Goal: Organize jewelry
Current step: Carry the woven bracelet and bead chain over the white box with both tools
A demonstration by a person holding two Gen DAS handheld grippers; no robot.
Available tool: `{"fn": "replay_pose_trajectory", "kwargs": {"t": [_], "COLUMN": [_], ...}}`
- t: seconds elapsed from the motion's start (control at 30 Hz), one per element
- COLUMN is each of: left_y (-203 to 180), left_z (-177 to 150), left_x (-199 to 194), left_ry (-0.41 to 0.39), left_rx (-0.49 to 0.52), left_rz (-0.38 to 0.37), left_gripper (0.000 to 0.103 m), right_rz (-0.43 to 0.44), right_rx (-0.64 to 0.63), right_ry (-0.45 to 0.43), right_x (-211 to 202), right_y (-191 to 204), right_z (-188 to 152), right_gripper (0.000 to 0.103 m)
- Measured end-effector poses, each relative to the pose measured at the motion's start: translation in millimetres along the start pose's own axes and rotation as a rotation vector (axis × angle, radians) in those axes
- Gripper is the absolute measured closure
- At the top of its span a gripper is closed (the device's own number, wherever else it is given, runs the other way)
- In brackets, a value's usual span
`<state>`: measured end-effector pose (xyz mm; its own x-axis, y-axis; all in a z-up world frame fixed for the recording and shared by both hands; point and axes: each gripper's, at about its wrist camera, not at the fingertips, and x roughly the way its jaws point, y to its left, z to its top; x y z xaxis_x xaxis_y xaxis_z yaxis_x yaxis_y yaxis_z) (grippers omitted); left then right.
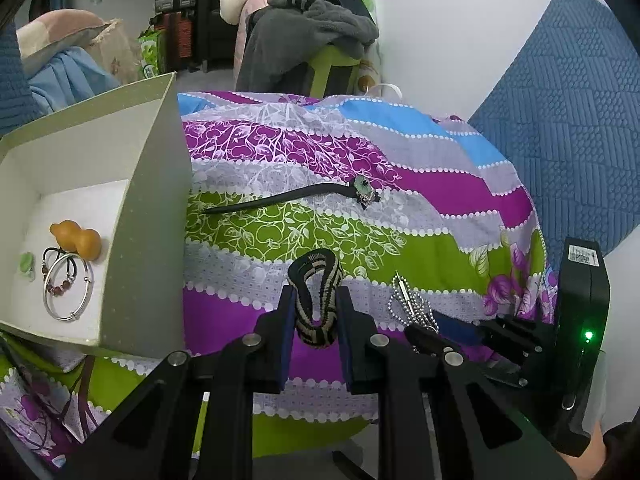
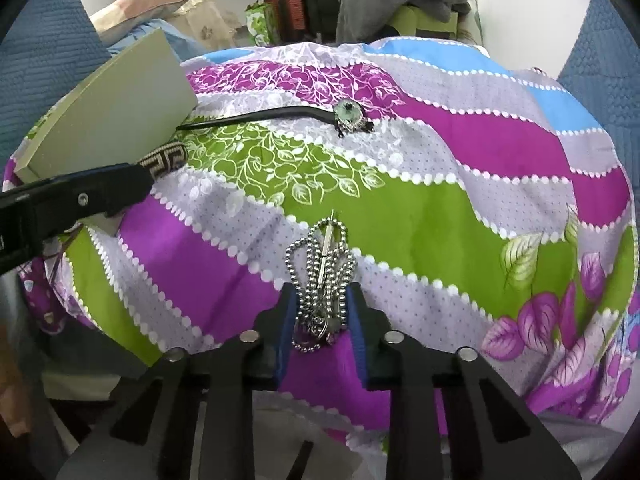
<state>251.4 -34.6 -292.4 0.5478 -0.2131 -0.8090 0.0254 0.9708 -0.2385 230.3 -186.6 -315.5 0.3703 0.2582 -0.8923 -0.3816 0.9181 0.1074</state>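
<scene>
My left gripper (image 1: 314, 304) is shut on a black-and-beige woven bracelet (image 1: 316, 280), held just above the patterned cloth to the right of the pale green box (image 1: 160, 200). From the right wrist view, that bracelet (image 2: 164, 162) pokes out beside the box wall (image 2: 112, 112). My right gripper (image 2: 320, 300) has its blue pads pressed on a bunched silver ball chain (image 2: 320, 256) that rests on the cloth. A black hair stick with a green ornament (image 1: 288, 198) (image 2: 260, 114) lies farther back. Inside the box are an orange gourd (image 1: 76, 238), a silver bangle (image 1: 68, 288) and a small green piece (image 1: 26, 266).
A striped purple, green and blue cloth (image 2: 460, 208) covers the rounded table. Blue quilted fabric (image 1: 568, 112) lies beyond its right edge. Behind the table stands a green chair piled with grey clothes (image 1: 312, 28), with pillows and bags at back left.
</scene>
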Motion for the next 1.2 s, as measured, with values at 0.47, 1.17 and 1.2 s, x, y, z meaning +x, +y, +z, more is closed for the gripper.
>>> {"fn": "replay_pose_trajectory", "kwargs": {"t": [0.47,1.17,1.2], "left_y": [-5,19,21], "left_z": [8,57,60], "left_x": [-31,-137,-143], "left_ry": [-0.05,-0.153,-0.16], "left_rx": [0.01,-0.018,-0.015], "left_rz": [-0.008,0.009,0.012], "left_gripper": [0.084,0.084,0.084], "right_rz": [0.079,0.065,0.062], "right_rx": [0.139,0.092,0.084], "right_ry": [-0.104,-0.249,-0.256], "right_x": [-41,-147,-152], "right_y": [-13,21,25], "right_z": [14,75,80], "right_gripper": [0.095,0.095,0.095]}}
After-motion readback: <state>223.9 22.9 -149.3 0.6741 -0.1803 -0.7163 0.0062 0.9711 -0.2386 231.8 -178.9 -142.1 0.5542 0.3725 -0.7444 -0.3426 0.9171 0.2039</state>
